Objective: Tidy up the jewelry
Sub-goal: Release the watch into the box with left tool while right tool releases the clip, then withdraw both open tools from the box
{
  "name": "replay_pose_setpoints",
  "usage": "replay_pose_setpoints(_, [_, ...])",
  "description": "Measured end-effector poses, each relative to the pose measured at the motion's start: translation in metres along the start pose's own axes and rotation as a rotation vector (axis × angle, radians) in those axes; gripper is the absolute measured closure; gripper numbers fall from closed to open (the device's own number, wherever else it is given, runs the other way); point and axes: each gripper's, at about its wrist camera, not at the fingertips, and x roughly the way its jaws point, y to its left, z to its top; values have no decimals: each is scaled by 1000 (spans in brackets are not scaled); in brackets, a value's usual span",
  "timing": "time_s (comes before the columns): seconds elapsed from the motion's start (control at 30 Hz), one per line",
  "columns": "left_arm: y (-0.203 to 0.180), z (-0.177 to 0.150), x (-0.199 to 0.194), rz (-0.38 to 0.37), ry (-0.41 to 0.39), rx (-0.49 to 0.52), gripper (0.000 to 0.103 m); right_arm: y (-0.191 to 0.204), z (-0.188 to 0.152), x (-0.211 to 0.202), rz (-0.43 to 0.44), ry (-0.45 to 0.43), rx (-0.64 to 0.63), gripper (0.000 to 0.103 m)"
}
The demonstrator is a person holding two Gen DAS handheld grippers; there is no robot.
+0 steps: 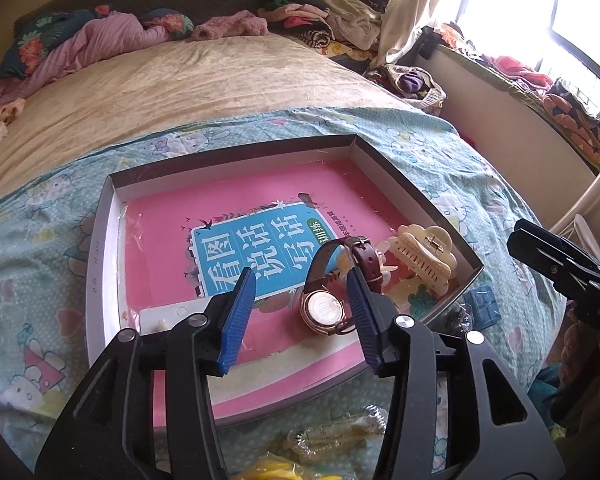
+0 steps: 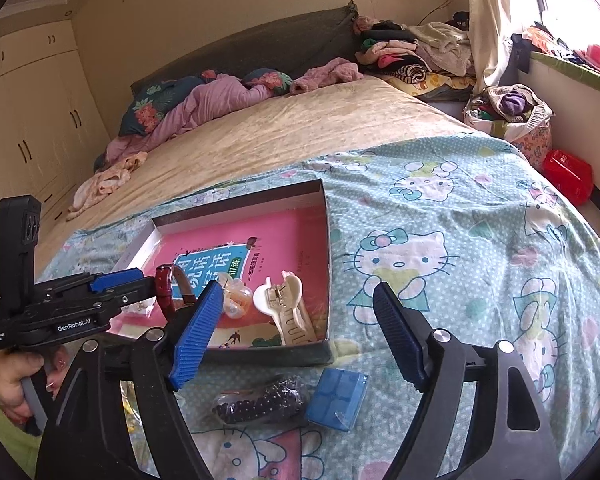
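A shallow grey box (image 1: 104, 240) lies on the bed with a pink book as its floor. Inside it a watch (image 1: 324, 308) with a rose-gold case and dark red strap stands between the fingers of my left gripper (image 1: 300, 280). The strap is close to the right pad and the left pad is apart from it, so the gripper is open. A cream hair claw (image 1: 424, 256) and a small translucent clip (image 2: 234, 300) lie in the box's near right corner. My right gripper (image 2: 298, 292) is wide open above the box edge (image 2: 328, 240), holding nothing.
On the cartoon-cat sheet in front of the box lie a bag of dark beads (image 2: 260, 400) and a small blue case (image 2: 338, 398). Clear bags with yellow items (image 1: 340, 432) sit at the near edge. A white strip (image 1: 168, 314) lies in the box. Clothes pile at the headboard.
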Motion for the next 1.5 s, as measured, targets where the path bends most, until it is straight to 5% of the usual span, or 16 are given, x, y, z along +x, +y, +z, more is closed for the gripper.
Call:
replay_pose_setpoints(0.33, [3, 3, -30, 0, -40, -23, 40, -7, 6, -26, -4, -52, 31, 16])
replay_pose_setpoints(0.6, [5, 8, -66, 12, -108, -42, 10, -2, 12, -49, 4, -95, 24, 13])
replay_pose_setpoints(1.07, [15, 6, -119, 32, -194, -73, 10, 22, 19, -85, 26, -154, -23, 11])
replay_pose_setpoints(1.5, [33, -18, -142, 68, -189, -92, 10, 48, 11, -105, 59, -159, -75, 10])
